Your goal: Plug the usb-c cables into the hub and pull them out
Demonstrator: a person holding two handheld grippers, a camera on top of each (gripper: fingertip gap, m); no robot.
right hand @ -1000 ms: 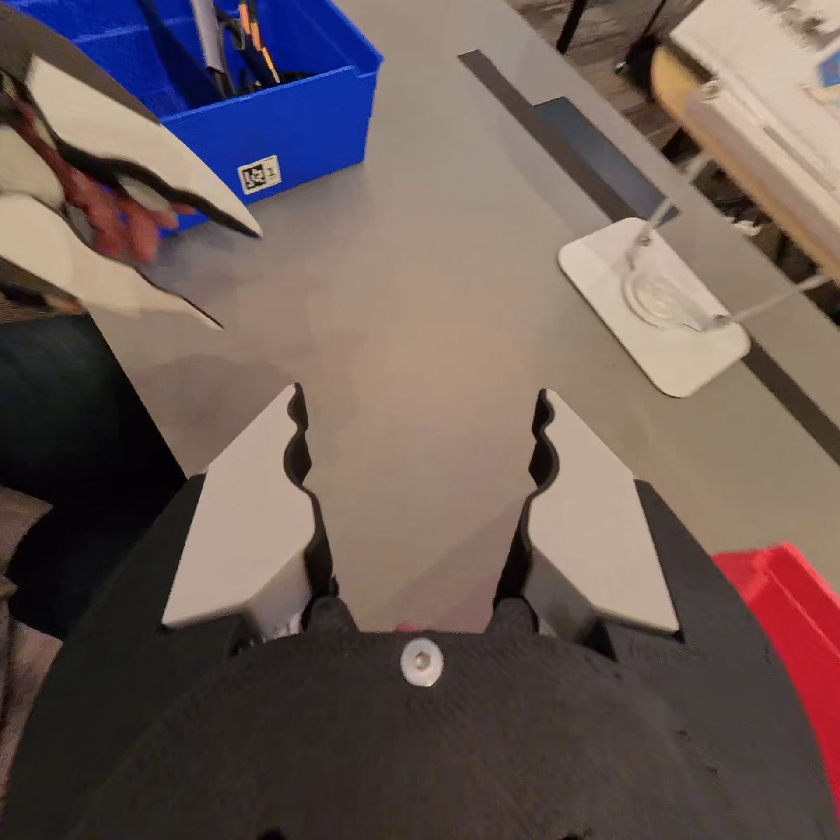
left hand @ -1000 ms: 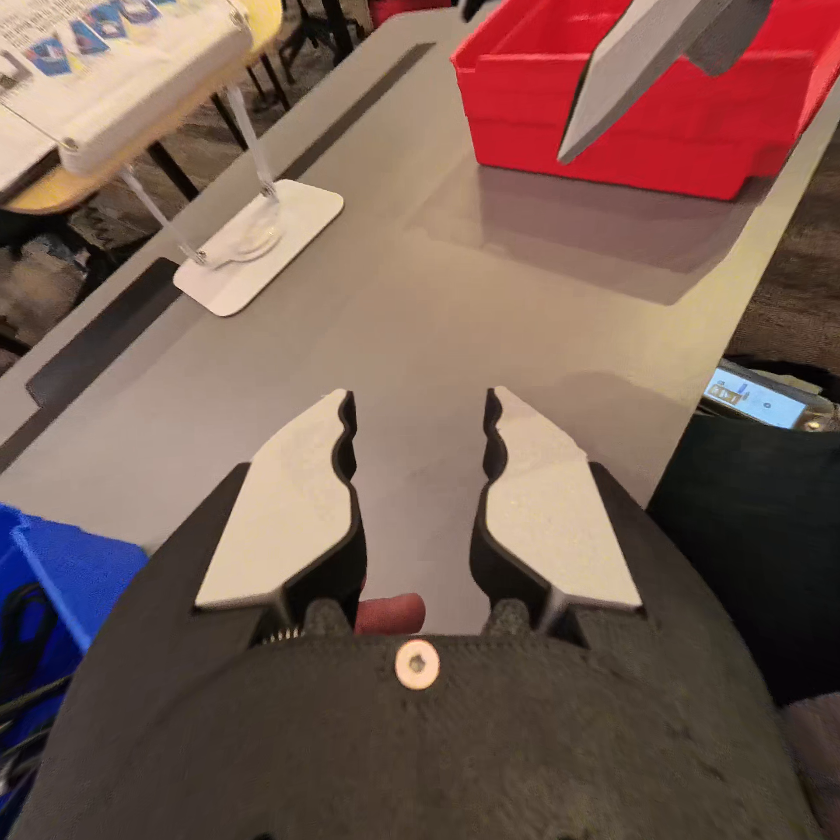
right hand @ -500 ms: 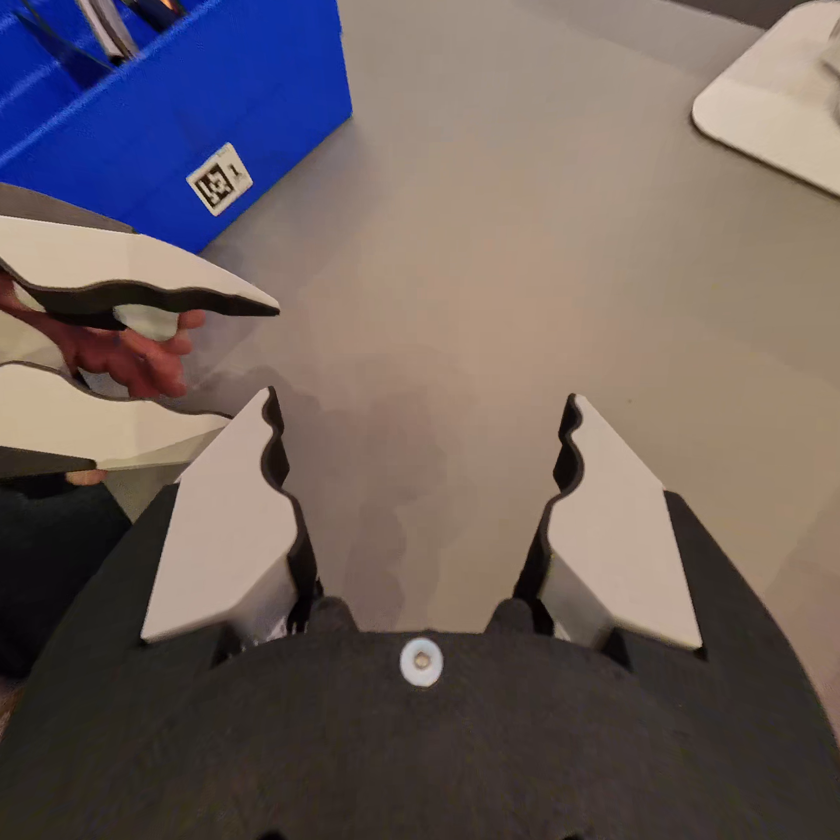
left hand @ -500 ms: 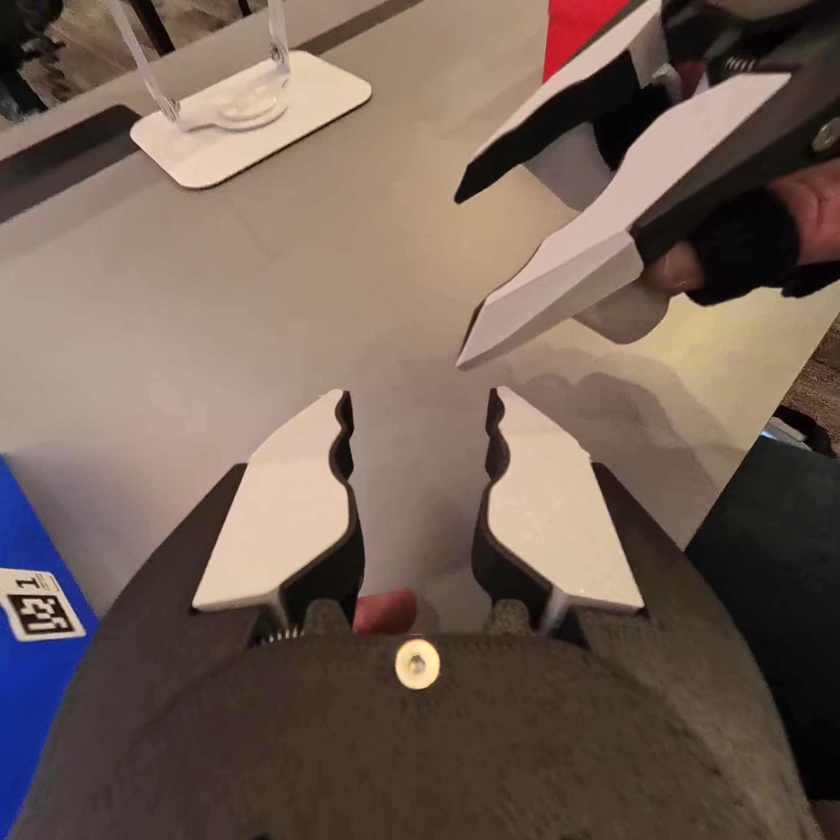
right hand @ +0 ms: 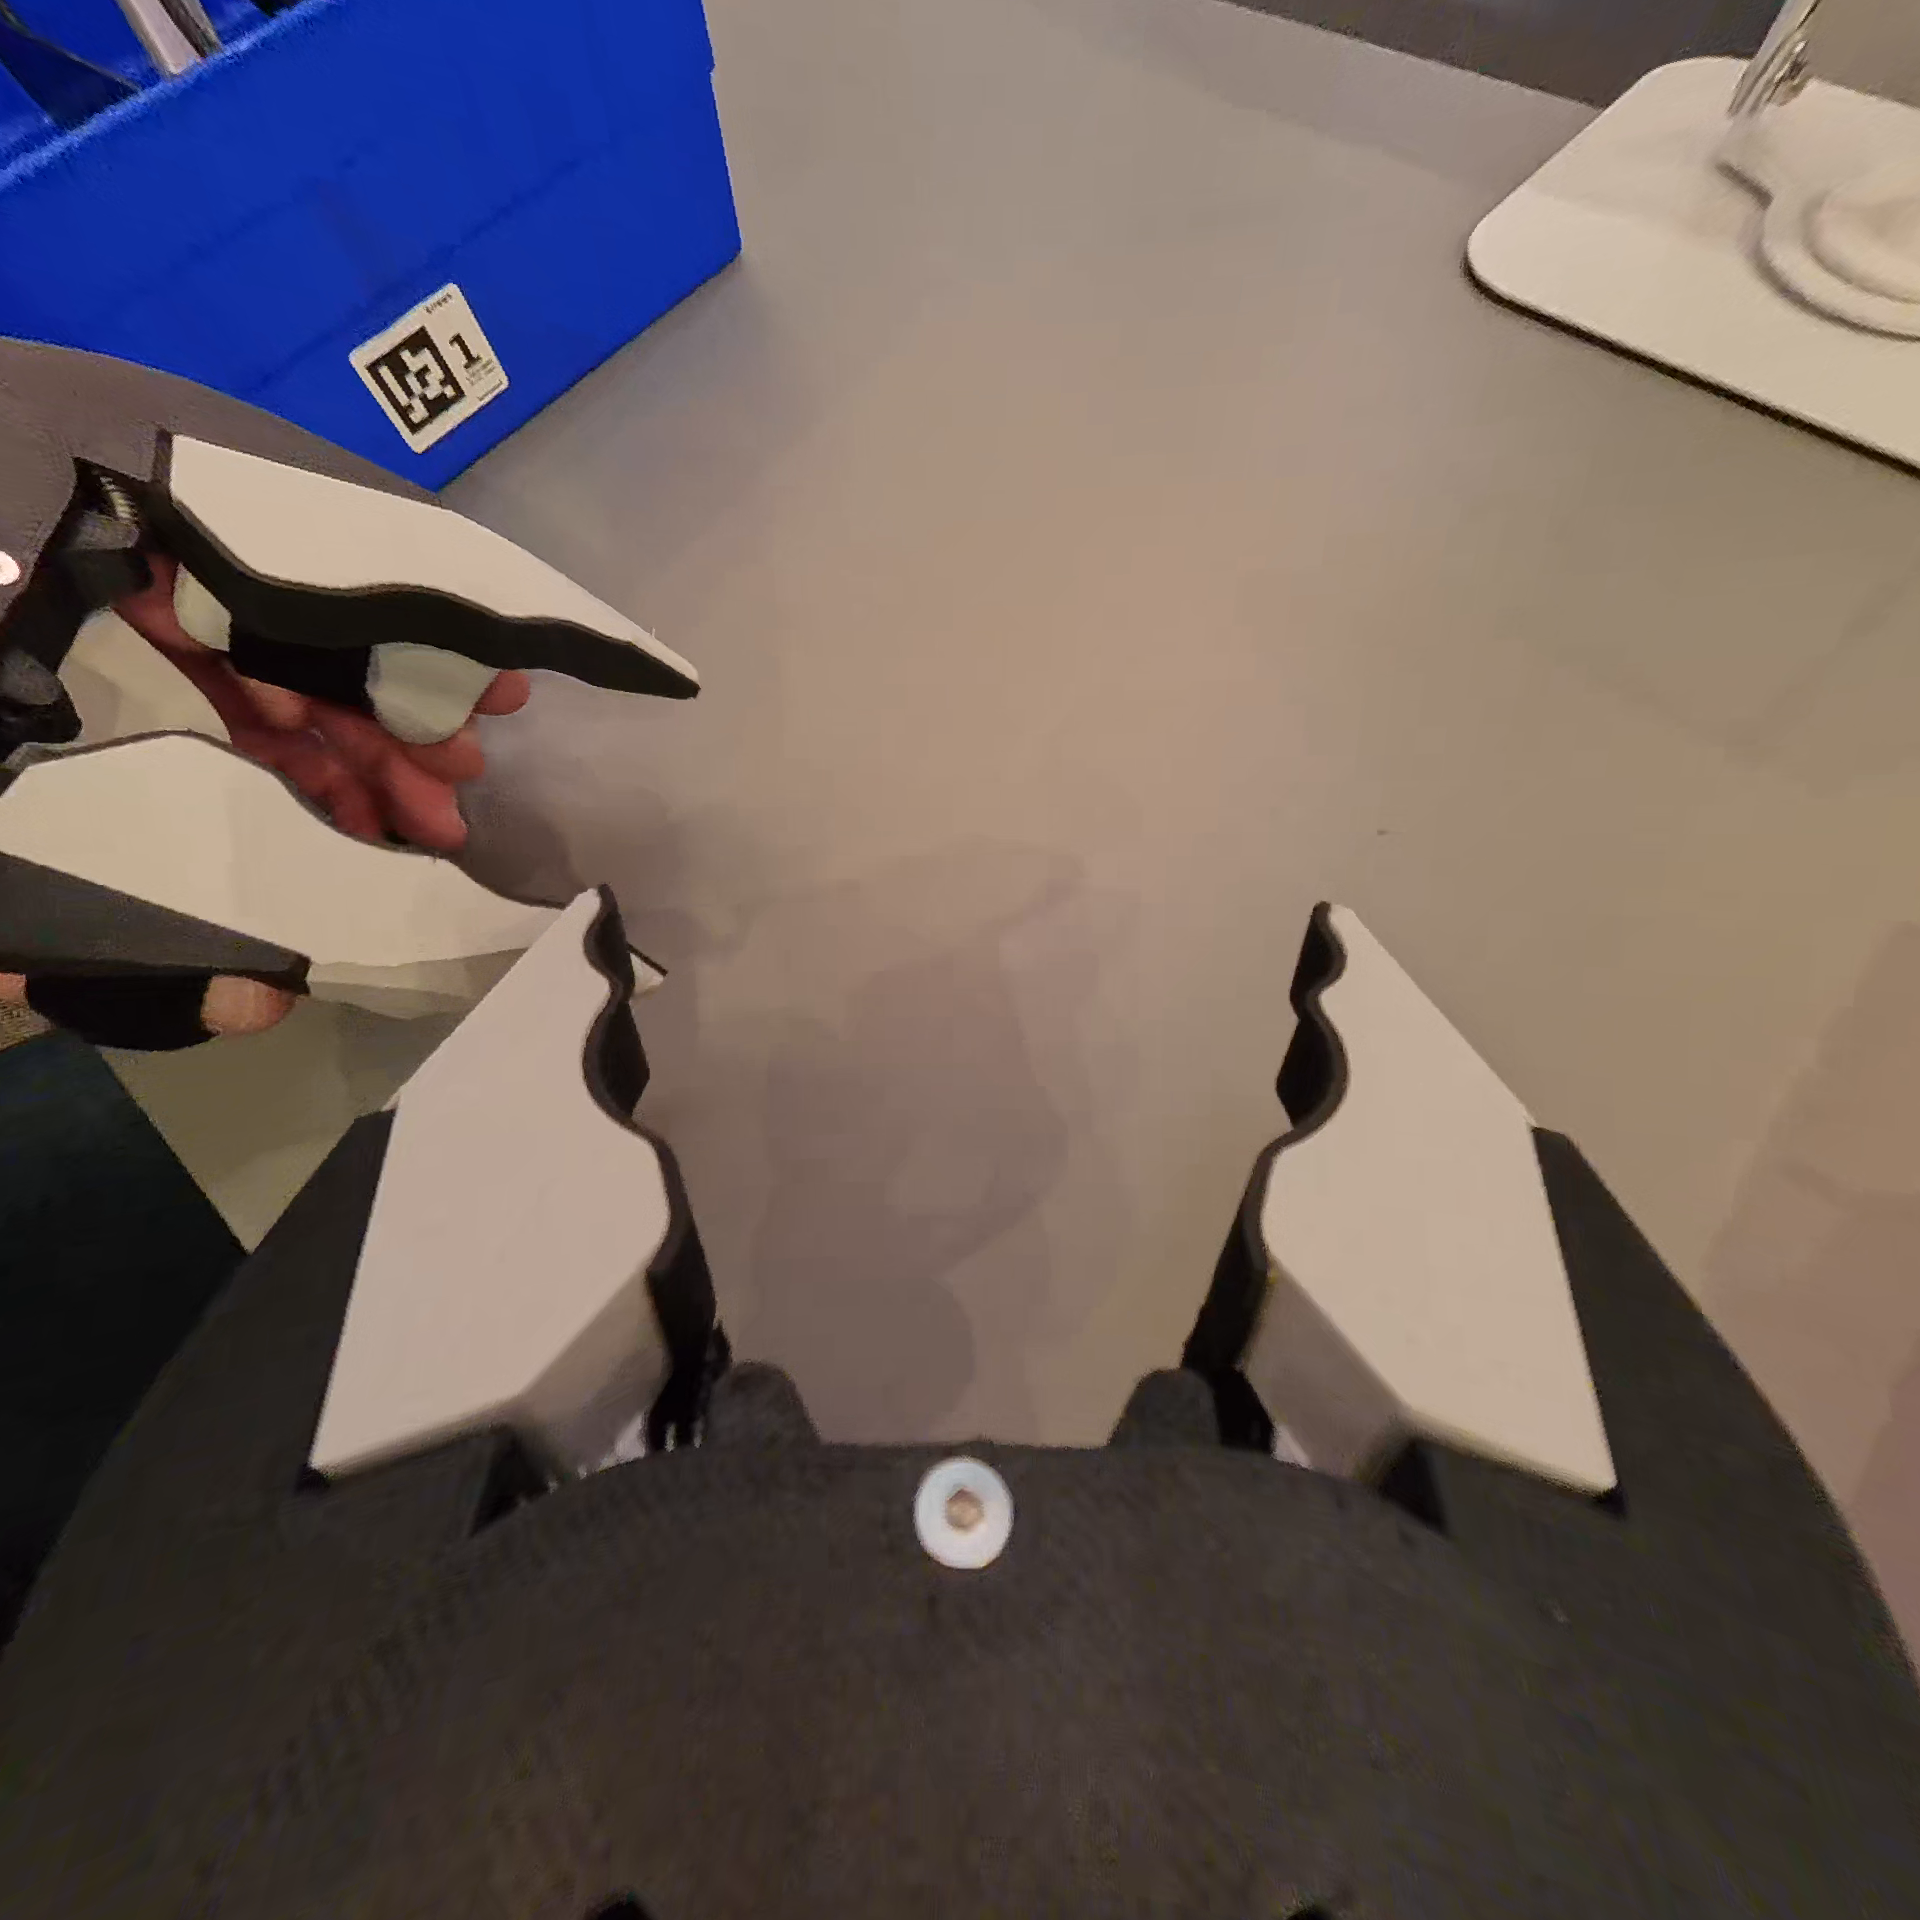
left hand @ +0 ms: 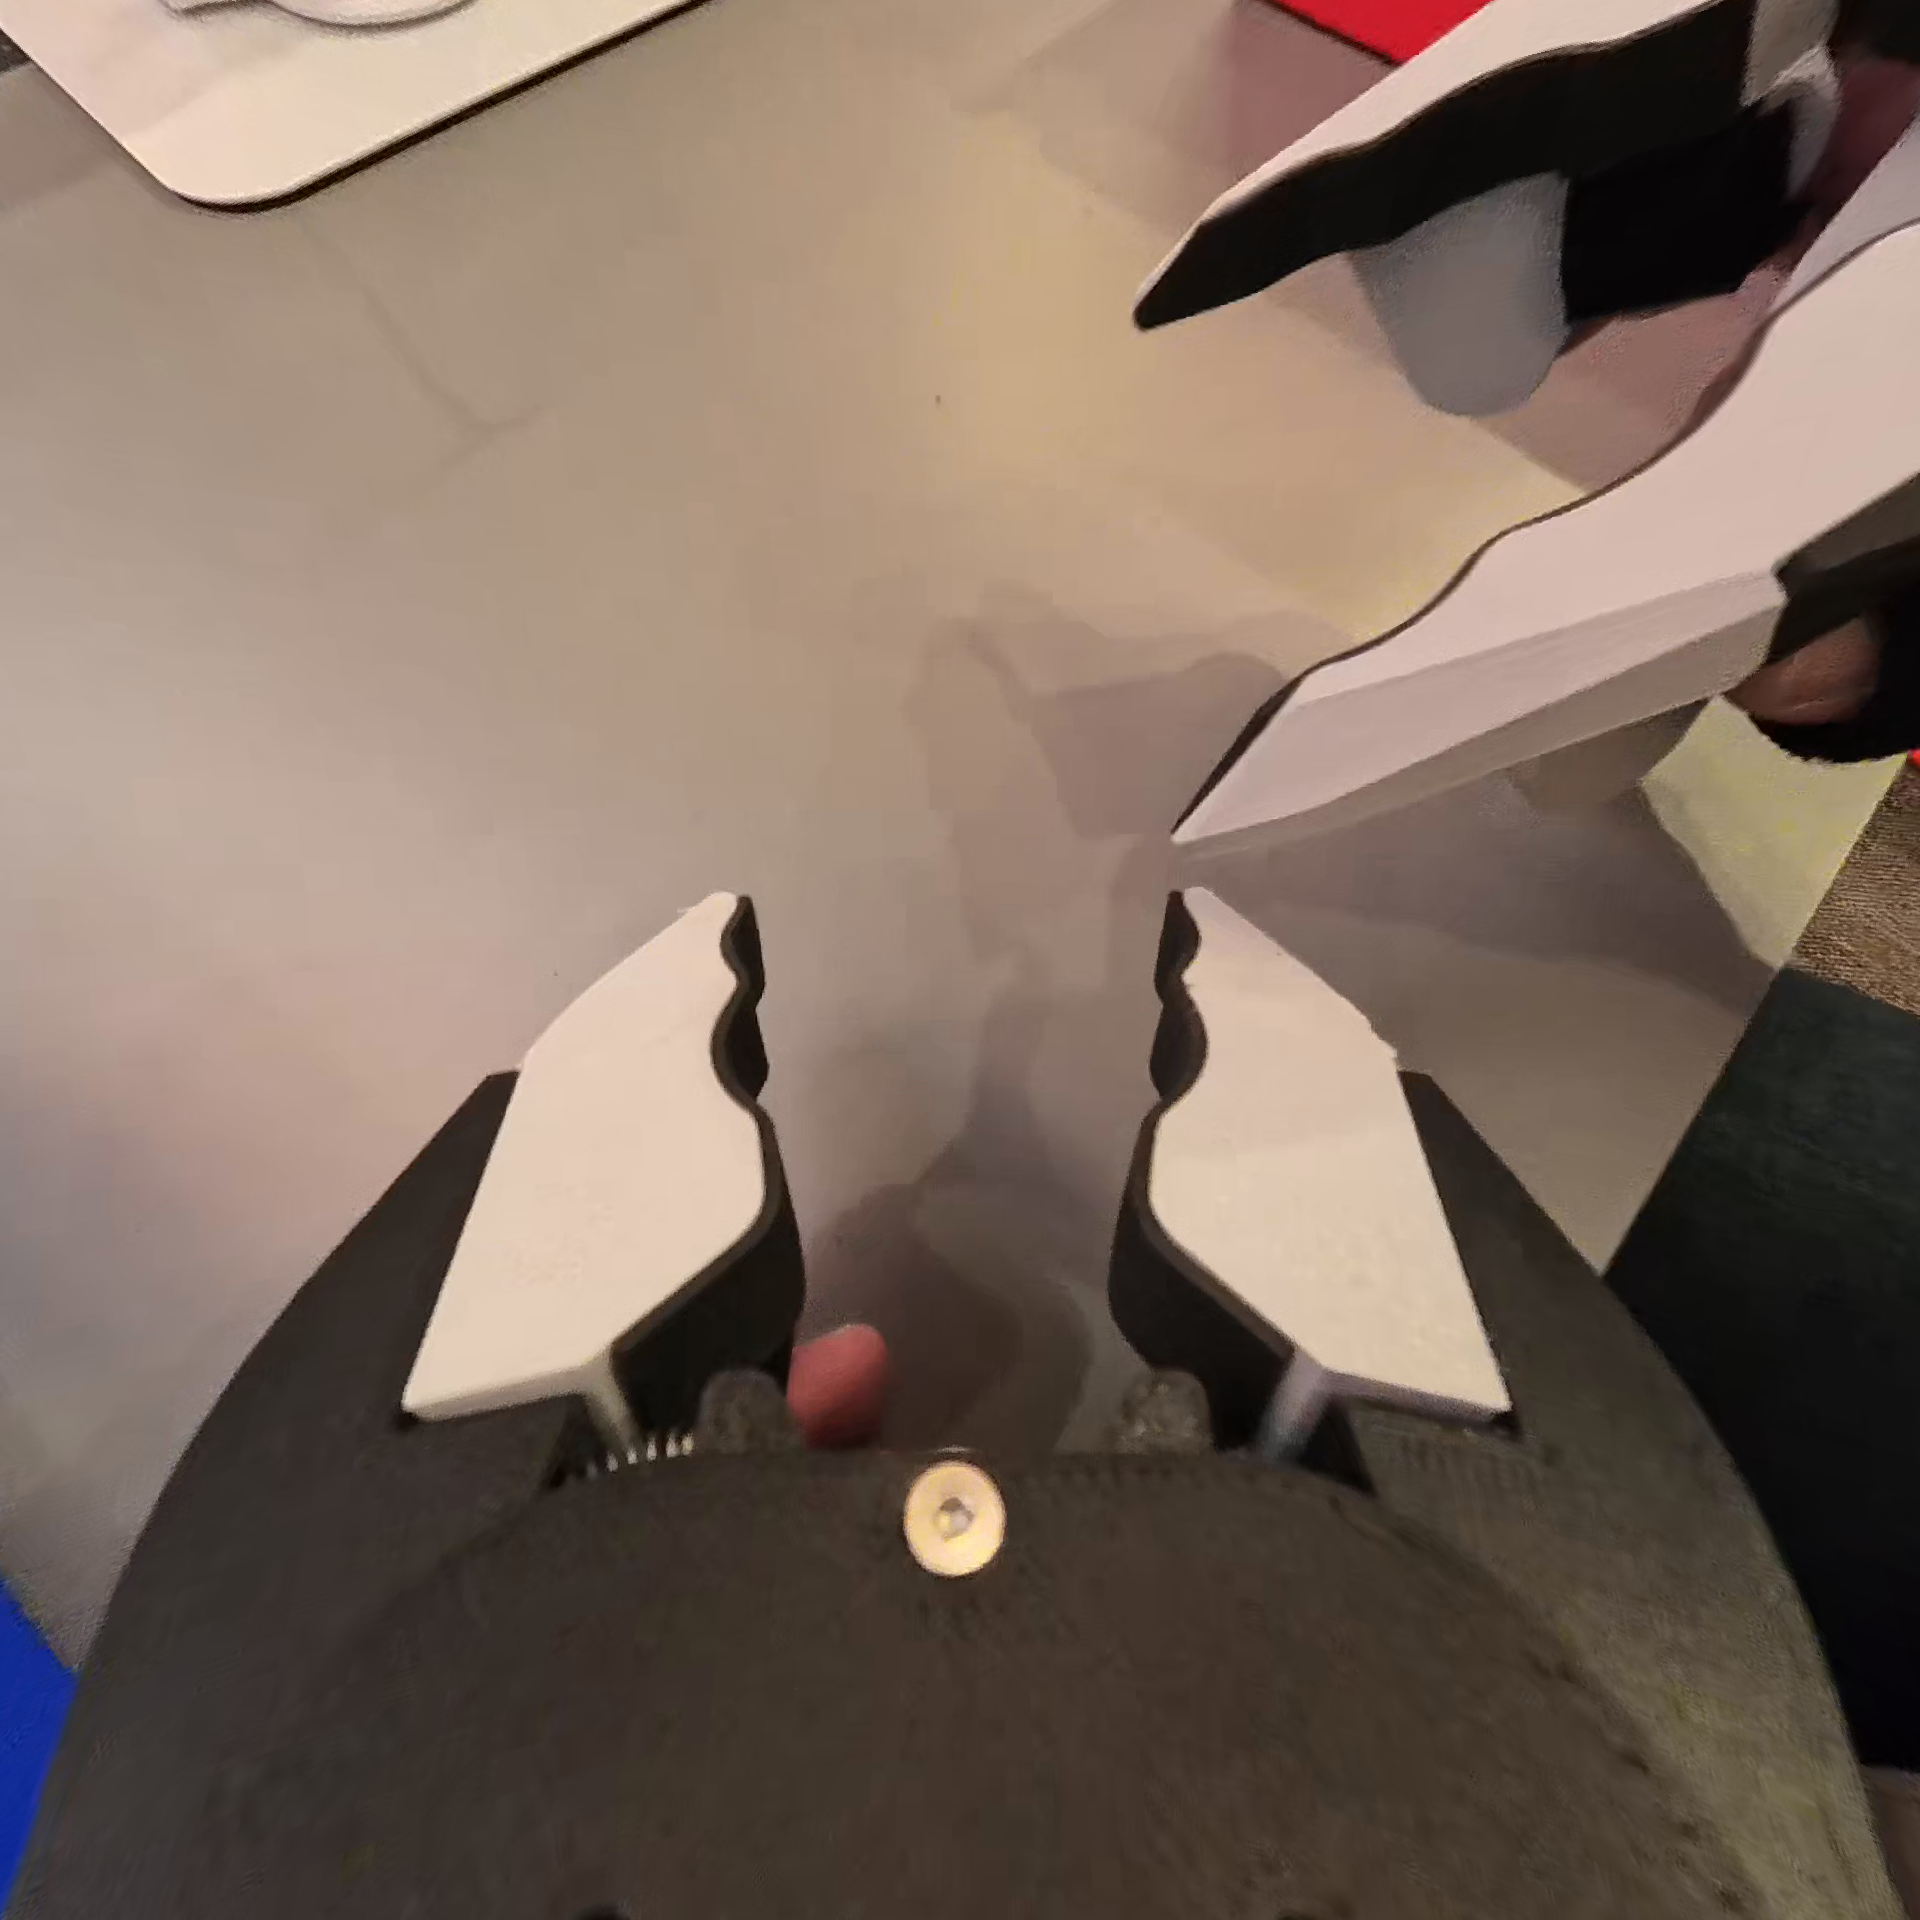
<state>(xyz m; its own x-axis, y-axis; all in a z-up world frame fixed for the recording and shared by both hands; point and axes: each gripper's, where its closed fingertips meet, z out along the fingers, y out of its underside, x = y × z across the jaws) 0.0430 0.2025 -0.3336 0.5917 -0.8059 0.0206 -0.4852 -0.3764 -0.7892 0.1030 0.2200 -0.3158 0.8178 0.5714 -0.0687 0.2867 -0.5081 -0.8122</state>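
Observation:
No hub and no USB-C cable shows in either view. My left gripper [left hand: 956, 914] is open and empty, low over the grey table [left hand: 520, 623]. My right gripper [right hand: 961, 914] is open wider and empty, also low over the table [right hand: 1039, 520]. The two grippers point toward each other and their tips nearly meet. The right gripper also shows at the upper right of the left wrist view [left hand: 1158, 582]. The left gripper also shows at the left of the right wrist view [right hand: 665, 821].
A blue bin [right hand: 364, 208] with a square code sticker [right hand: 431, 369] stands at the upper left of the right wrist view. A white stand base [right hand: 1683, 270] lies at the upper right; it also shows in the left wrist view [left hand: 364, 83]. A red bin corner [left hand: 1382, 21] peeks in at the top.
Both grippers have dropped lower and closer to the table and moved toward each other. The red bin and the raised white board have left the left wrist view.

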